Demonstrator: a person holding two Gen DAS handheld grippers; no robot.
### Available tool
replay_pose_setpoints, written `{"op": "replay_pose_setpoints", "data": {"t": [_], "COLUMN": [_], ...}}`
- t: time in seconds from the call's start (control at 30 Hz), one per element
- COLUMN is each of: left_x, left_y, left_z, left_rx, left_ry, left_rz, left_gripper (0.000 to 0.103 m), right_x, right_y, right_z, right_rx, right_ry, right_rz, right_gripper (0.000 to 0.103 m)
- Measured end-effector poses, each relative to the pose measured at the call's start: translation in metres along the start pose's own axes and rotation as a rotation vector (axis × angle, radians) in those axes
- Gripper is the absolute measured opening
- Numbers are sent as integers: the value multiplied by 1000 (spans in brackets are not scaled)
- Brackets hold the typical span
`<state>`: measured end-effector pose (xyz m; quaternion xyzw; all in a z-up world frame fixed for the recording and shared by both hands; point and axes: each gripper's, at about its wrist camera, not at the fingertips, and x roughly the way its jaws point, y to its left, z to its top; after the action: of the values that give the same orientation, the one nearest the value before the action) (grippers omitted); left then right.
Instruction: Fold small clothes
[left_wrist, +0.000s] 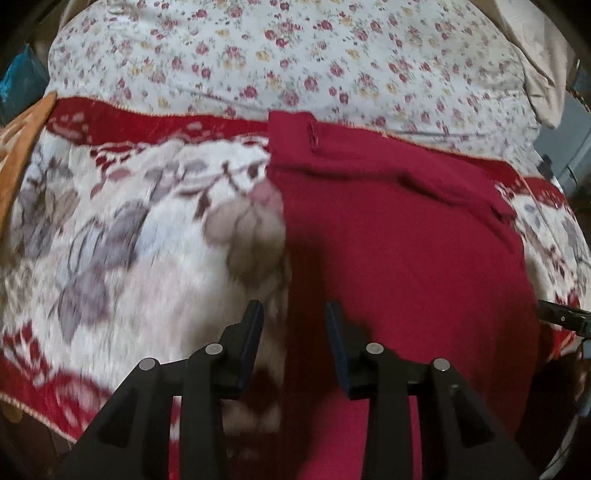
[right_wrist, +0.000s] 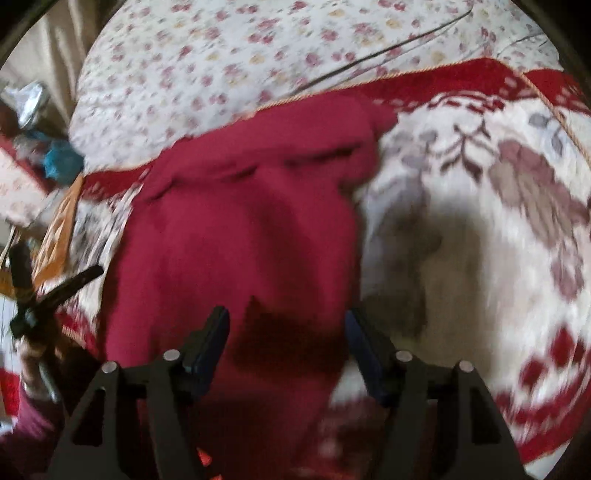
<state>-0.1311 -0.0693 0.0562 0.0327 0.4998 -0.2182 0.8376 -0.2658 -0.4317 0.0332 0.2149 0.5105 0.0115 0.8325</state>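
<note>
Left wrist view takes in the bed first: a white floral sheet (left_wrist: 295, 55) across the far half, and nearer, a plush blanket (left_wrist: 110, 240) with a red border and grey-brown leaves, laid as a soft, flat working surface. On that blanket lies the task's garment, a crimson knit (left_wrist: 388, 240), matte and slightly fuzzy, folded into a long upright panel whose far end overlaps the blanket's red border (a stitched seam or pocket edge shows there). Judging by the tidy straight left edge, a fold looks already made.

Left gripper (left_wrist: 294, 314) hangs over the knit's left edge, jaws parted, nothing between them. Right gripper (right_wrist: 288, 317) hangs over the knit's near right edge, its jaws spread wider and likewise empty. Both views are blurred.
</note>
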Motion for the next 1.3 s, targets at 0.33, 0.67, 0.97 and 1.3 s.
{"op": "replay_pose_setpoints", "data": {"t": [0.33, 0.67, 0.97, 1.3], "left_x": [-18, -12, -7, -49], "left_y": [7, 8, -7, -7], "left_z": [-70, -101, -98, -48], "left_rx": [25, -23, 27, 31], "left_ry": [106, 165, 195, 87], "left_rz": [-36, -33, -60, -205], "left_gripper": [13, 15, 0, 0], "right_x": [11, 55, 35, -43], "right_y": [11, 26, 29, 41], "right_z": [-85, -123, -118, -58], "right_rx": [-27, 44, -3, -102], "right_ry": [212, 314, 265, 46], "right_rz": [117, 177, 234, 350], "right_gripper": [70, 70, 11, 9]}}
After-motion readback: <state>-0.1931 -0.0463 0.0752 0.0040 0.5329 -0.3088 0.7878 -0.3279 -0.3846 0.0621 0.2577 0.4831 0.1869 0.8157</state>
